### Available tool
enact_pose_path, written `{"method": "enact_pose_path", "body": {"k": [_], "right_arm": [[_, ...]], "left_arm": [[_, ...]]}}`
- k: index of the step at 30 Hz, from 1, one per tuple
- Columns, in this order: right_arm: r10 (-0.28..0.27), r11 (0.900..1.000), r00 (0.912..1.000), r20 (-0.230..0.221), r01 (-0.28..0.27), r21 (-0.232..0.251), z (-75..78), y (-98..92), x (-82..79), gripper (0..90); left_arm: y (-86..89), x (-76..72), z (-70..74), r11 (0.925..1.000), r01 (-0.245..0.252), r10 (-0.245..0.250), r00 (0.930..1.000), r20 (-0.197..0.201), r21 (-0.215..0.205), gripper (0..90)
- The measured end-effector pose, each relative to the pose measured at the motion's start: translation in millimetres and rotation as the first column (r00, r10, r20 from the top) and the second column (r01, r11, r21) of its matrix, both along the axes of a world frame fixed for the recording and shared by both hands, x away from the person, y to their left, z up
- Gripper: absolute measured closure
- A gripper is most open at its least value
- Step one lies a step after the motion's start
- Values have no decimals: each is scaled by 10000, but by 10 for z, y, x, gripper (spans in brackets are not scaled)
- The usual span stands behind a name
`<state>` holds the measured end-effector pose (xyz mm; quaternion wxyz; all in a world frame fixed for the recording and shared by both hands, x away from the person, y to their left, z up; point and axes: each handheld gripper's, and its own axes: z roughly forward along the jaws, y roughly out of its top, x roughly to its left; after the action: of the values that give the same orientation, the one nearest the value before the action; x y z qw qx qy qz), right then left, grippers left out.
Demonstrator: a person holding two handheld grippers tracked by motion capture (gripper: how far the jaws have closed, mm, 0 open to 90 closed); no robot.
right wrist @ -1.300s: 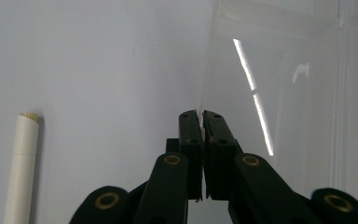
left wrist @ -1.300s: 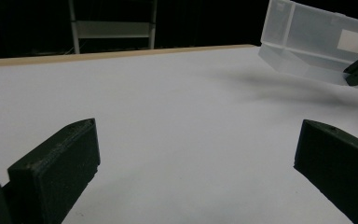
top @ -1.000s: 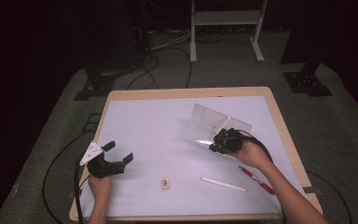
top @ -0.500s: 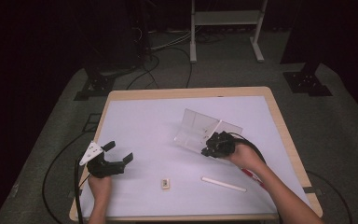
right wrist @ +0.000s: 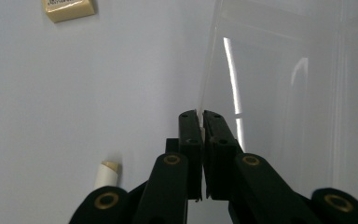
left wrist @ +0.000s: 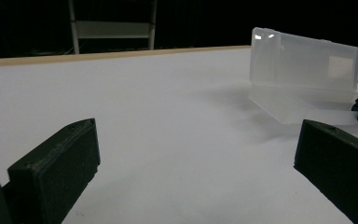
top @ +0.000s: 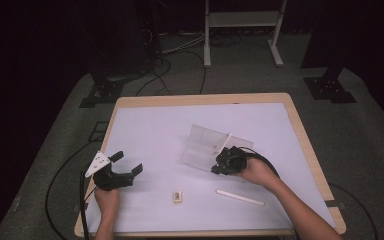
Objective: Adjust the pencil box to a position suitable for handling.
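White surface (top: 145, 130): clear plastic case (top: 207, 147) right of centre, lid open. Right claw (top: 219, 166) clamped on case's front edge. Left claw (top: 128, 165) apart, empty, well left of case.
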<state>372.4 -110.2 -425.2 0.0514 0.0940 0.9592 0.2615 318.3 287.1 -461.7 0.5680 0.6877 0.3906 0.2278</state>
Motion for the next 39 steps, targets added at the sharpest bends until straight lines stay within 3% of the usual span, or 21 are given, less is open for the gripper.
{"method": "enact_pose_path", "body": {"k": [14, 28, 39], "right_arm": [[168, 9995, 9994, -317, -177, -275, -148, 109, 12, 864], [-24, 10000, 9978, -663, 24, -2, -166, 80, 33, 850], [-400, 9970, 9965, -740, 447, 626, -60, -11, 25, 694]], "left_arm": [[3, -1, 1, 10000, -2, 2, 10000, -23, -12, 0], [0, 1, -1, 10000, -6, 6, 10000, -3, -14, 0], [-2, 3, -4, 10000, -16, 16, 10000, 14, -64, 0]]}}
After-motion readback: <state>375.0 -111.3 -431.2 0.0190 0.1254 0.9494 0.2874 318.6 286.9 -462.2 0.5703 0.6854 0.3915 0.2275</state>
